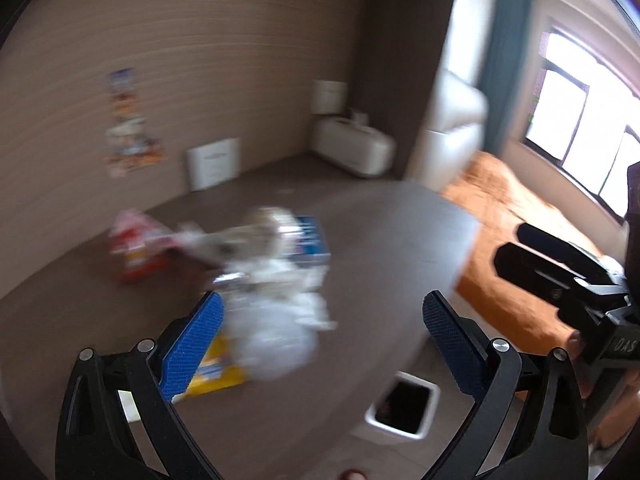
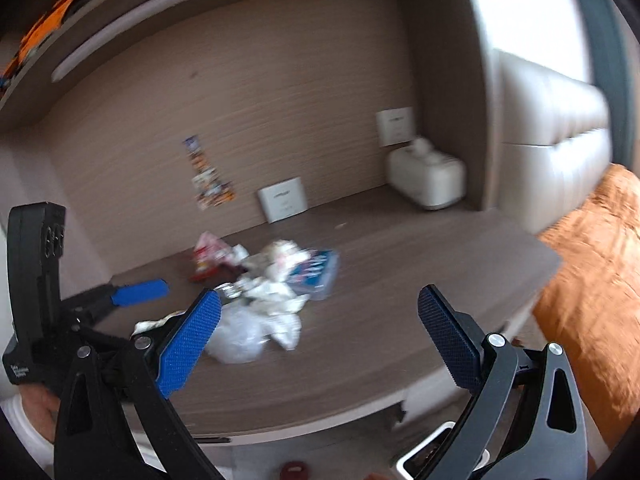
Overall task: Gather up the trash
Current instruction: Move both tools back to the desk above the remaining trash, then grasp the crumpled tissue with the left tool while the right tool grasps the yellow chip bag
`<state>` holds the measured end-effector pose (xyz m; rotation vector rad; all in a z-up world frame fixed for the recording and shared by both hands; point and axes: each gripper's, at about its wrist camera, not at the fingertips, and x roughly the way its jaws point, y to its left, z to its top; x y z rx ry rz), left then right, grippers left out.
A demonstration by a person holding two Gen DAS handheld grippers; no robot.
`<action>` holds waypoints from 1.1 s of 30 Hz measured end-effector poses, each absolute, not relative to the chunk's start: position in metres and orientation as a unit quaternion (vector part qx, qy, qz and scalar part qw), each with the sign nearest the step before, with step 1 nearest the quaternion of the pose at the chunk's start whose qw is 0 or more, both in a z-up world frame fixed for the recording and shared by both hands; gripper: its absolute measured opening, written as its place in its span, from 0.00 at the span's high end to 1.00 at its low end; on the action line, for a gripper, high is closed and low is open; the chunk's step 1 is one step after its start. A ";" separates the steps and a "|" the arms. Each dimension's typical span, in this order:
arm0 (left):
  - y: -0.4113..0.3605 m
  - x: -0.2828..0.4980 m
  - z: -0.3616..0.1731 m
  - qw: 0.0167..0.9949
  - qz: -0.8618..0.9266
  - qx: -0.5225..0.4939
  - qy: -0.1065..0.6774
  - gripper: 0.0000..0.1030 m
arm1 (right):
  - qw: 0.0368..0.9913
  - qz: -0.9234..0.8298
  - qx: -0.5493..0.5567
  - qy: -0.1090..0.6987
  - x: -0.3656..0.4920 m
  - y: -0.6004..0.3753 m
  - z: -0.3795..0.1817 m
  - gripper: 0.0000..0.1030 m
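A pile of trash lies on the brown desk (image 1: 380, 240): a clear plastic bag (image 1: 276, 340), crumpled white tissues (image 1: 280, 272), a blue box (image 1: 310, 240), a red wrapper (image 1: 136, 244) and a yellow packet (image 1: 216, 372). My left gripper (image 1: 324, 320) is open and empty, just above the plastic bag. My right gripper (image 2: 320, 316) is open and empty, near the same pile (image 2: 264, 292). The left gripper also shows in the right wrist view (image 2: 136, 292). A white bin with a dark inside (image 1: 404, 404) stands on the floor below the desk edge. Both views are blurred.
A white tissue box (image 2: 428, 180) stands at the desk's back right corner. White wall plates (image 2: 284, 198) and a colourful sticker strip (image 2: 208, 184) are on the back wall. An orange blanket (image 2: 596, 280) lies on the bed to the right. A shelf runs overhead.
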<state>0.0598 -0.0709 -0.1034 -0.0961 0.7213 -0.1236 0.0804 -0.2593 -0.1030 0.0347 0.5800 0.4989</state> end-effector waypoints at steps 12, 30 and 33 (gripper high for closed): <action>0.040 0.034 -0.149 0.914 0.036 -0.088 0.395 0.05 | 0.874 0.361 -0.076 0.317 0.077 -0.144 -0.133 0.05; 0.061 0.068 -0.209 0.873 -0.104 -0.095 0.466 0.52 | 0.837 0.342 -0.322 0.279 0.048 -0.050 -0.202 0.79; 0.059 0.072 -0.210 0.871 -0.126 -0.099 0.465 0.69 | 0.835 0.339 -0.322 0.290 0.051 -0.047 -0.208 0.90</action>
